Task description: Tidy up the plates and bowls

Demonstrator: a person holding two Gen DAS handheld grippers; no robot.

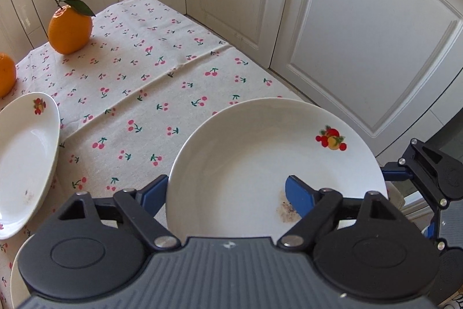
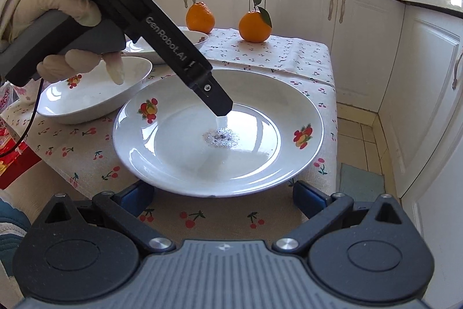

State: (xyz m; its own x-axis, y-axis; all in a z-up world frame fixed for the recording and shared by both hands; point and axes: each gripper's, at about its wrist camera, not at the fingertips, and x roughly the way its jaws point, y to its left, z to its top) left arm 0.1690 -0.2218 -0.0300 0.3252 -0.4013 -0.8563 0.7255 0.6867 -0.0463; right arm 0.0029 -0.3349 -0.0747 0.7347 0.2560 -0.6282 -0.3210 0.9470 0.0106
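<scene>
Right gripper (image 2: pixel 222 200): nearest the lens in its own view; jaws stand wide, one blue pad at each side of the plate's near rim, neither touching it. Nothing between them but cloth.
Left gripper (image 1: pixel 225 197): points steeply down over the plate. Left blue finger (image 1: pixel 154 194) sits outside the rim, right blue finger (image 1: pixel 299 200) inside over the well; the rim lies between them. Whether the pads press on the rim cannot be told.
Plate (image 2: pixel 218 132): white, shallow, fruit motifs on the rim, flat on the worktop near the front right corner. A dark speckled smudge (image 2: pixel 221 137) marks its centre.
Gloved hand (image 2: pixel 52 19): pale glove, wrapped round the left gripper's grey handle, above the bowls in the right wrist view.
Bowl (image 2: pixel 92 94): white, fruit motif, just left of the plate, rims close.
Second bowl (image 2: pixel 170 44): behind the first, partly hidden by the left gripper's body.
Worktop (image 1: pixel 139 94): small table under a cream cloth printed with cherries.
Oranges: one with leaves (image 2: pixel 255 26) at the far edge, another (image 2: pixel 200 16) to its left, well apart from the plate.
Cabinets (image 1: pixel 361 28): cream doors behind and to the right of the table.
</scene>
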